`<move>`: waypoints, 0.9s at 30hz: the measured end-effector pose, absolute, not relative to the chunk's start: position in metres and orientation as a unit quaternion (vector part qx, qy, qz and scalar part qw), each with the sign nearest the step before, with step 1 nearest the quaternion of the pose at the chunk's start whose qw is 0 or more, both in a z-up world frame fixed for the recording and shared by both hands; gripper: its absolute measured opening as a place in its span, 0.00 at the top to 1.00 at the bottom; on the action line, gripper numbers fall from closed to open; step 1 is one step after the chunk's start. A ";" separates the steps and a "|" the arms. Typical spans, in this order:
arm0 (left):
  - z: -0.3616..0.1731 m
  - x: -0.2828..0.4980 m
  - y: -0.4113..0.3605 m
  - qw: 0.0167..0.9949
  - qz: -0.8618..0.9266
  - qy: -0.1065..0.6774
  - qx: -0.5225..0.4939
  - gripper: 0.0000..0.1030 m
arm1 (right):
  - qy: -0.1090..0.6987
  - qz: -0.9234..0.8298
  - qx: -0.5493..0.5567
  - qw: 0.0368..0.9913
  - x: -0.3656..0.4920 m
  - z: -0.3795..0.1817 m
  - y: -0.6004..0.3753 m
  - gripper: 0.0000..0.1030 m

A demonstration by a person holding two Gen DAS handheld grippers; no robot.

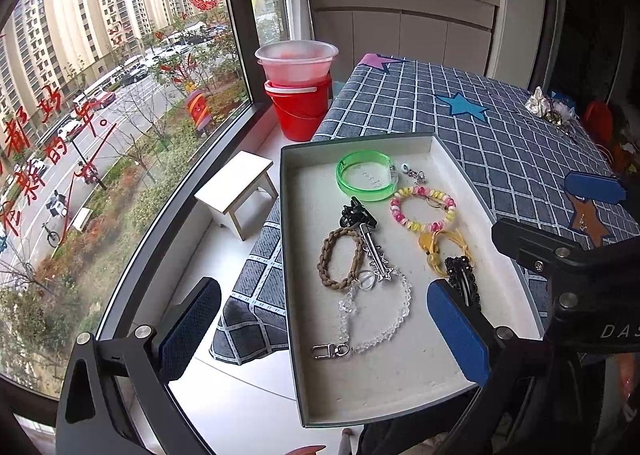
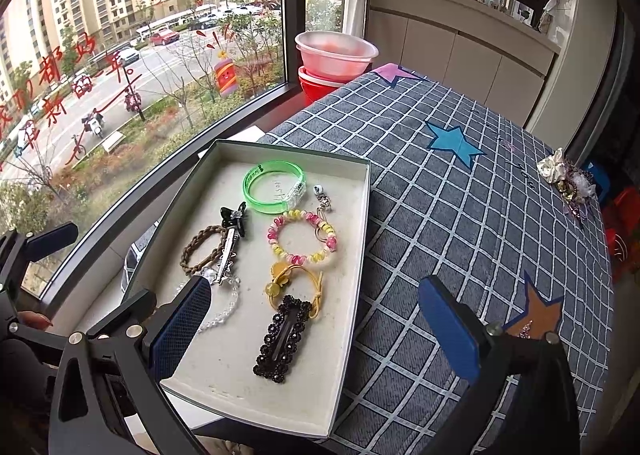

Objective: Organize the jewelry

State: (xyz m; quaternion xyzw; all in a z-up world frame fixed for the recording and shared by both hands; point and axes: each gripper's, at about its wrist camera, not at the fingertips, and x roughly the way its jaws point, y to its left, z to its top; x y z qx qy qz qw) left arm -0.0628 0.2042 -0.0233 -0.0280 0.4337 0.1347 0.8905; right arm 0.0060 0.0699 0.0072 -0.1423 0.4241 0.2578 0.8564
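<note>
Tools wait over a nearly full tray

Tools sit spread and empty: left tool (image 1: 320, 327) over the tray's (image 1: 292, 255) near end, right tool (image 2: 316, 323) straddling its right wall. Inside lie a black clip (image 2: 282, 339), yellow tie (image 2: 296, 283), beaded bracelet (image 2: 302, 237), green bangle (image 2: 274, 189), braided band (image 1: 340, 259) and crystal chain (image 1: 376, 315). Likely next: a reach to the loose pile (image 2: 566, 179), well apart at the worktop's (image 2: 440, 215) far corner.

In the right wrist view, the left finger pad (image 2: 182, 329) covers part of the clear bead chain (image 2: 224, 307) at seven o'clock. The jewelry pile (image 2: 566, 179) at three o'clock is too small to identify, and the tray's (image 1: 320, 421) near corner is cut off at six o'clock.
</note>
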 end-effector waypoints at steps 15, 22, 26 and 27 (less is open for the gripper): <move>-0.027 -0.060 0.205 0.888 0.135 0.439 -0.028 0.00 | 0.429 0.258 -0.141 0.854 0.008 0.004 0.070 0.00; -0.029 -0.060 0.206 0.887 0.135 0.440 -0.028 0.00 | 0.429 0.258 -0.141 0.854 0.009 0.004 0.071 0.00; -0.029 -0.060 0.206 0.887 0.135 0.440 -0.028 0.00 | 0.429 0.258 -0.141 0.854 0.009 0.004 0.070 0.00; -0.029 -0.060 0.206 0.887 0.135 0.440 -0.028 0.00 | 0.430 0.258 -0.140 0.854 0.009 0.005 0.070 0.00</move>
